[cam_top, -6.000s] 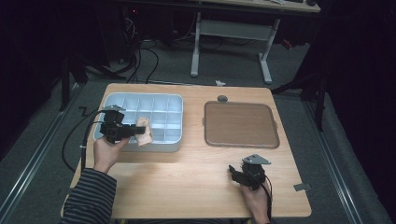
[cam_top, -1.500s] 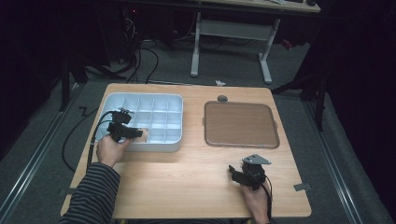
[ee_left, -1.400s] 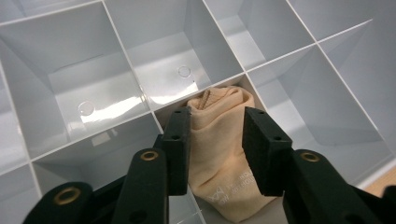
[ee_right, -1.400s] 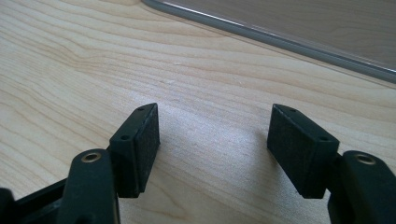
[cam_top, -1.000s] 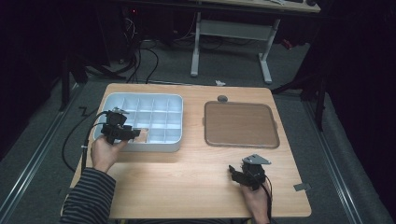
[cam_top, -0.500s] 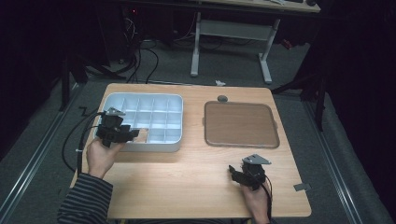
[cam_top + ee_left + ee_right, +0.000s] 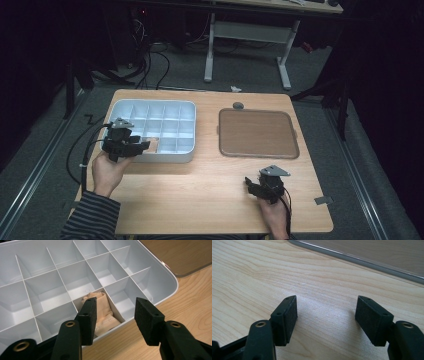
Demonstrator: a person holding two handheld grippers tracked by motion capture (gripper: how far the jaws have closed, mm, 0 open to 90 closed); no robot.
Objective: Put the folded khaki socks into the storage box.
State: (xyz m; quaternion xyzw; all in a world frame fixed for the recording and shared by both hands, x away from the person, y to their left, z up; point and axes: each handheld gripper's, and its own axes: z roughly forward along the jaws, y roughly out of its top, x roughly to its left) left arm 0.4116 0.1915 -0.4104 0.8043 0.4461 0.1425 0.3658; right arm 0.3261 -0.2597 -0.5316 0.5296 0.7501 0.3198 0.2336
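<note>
Wooden desk (image 7: 200,195): left gripper (image 7: 113,315), fingers now open and drawn back, has released the beige cloth (image 7: 102,313) into a front-row compartment of the grey organiser tray (image 7: 150,156); right gripper (image 7: 332,320) rests open near the front edge.

Your left gripper (image 7: 113,315) covers the near end of the beige cloth (image 7: 102,312) in the divided tray (image 7: 160,277); its full shape can't be told. In your right gripper view the brown mat (image 7: 387,255) is cut off at the top edge. The small round object (image 7: 238,105) beyond the mat is too small to identify.
</note>
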